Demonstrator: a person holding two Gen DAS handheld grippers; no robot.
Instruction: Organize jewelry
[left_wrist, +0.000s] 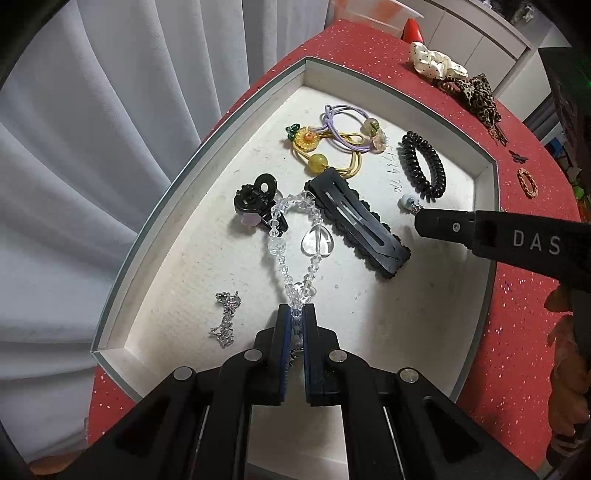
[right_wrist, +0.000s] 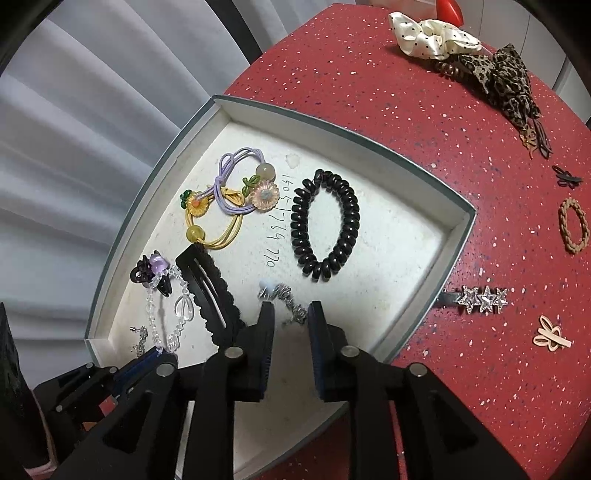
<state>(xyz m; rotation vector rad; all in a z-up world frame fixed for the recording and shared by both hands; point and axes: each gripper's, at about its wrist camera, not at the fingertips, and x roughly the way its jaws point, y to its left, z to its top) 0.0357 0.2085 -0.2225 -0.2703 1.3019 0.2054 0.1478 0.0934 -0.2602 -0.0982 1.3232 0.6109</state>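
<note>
A white open box (left_wrist: 207, 166) (right_wrist: 458, 221) sits on the red table. My left gripper (left_wrist: 297, 314) is shut on the near end of a clear crystal bead bracelet (left_wrist: 312, 240) that trails across the box floor; it also shows in the right wrist view (right_wrist: 181, 306). My right gripper (right_wrist: 290, 310) is open over the box, its fingertips either side of a small silver pearl earring (right_wrist: 280, 293), also seen in the left wrist view (left_wrist: 408, 203). In the box lie a black snap clip (left_wrist: 358, 225), a black claw clip (left_wrist: 255, 203), flower hair ties (left_wrist: 332, 136), a black coil tie (left_wrist: 423, 166) and a silver earring (left_wrist: 225, 321).
On the red table right of the box lie a star hair clip (right_wrist: 480, 299), a pink bow clip (right_wrist: 550, 336), a braided brown ring tie (right_wrist: 572, 225), a small dark clip (right_wrist: 567, 177), a leopard scrunchie (right_wrist: 506, 81) and a white dotted scrunchie (right_wrist: 432, 37). Grey curtains hang behind.
</note>
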